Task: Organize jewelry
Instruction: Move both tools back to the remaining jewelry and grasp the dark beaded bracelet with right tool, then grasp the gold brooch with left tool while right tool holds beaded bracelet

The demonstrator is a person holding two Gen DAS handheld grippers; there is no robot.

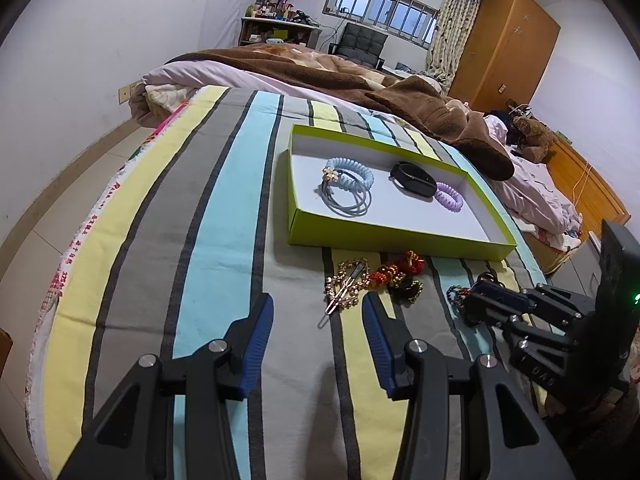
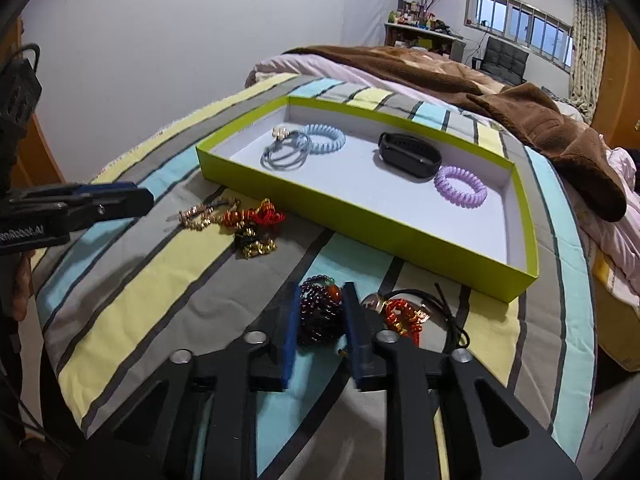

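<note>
- Jewelry lies in two lots on the striped bedspread (image 1: 224,216): some already inside the lime-green box tray (image 2: 360,222), the rest loose in front of its near wall
- In the tray: a light-blue coil hair tie (image 2: 323,138) touching grey elastic loops (image 2: 285,156), a black fitness band (image 2: 410,154), and a lilac coil hair tie (image 2: 461,187) just beside the band
- Loose on the cloth: a gold chain with a hair clip (image 1: 347,289), a red-and-gold tangle (image 2: 254,216), a red-and-gold charm on black cord (image 2: 404,316)
- Right gripper (image 2: 320,316): its blue pads sit either side of a dark garnet-bead bracelet (image 2: 320,314), closed against it or very nearly; the bracelet looks to be on the bedspread, near the tray; I judge this the pick-up step
- Left gripper (image 1: 318,320): fingers wide apart, holding nothing, aimed toward the gold chain
- Next move, as I judge it: a firm squeeze so the beads do not slip, a lift clear of the near wall, then a release on bare tray floor near the lilac tie; the cord close beside could snag
</note>
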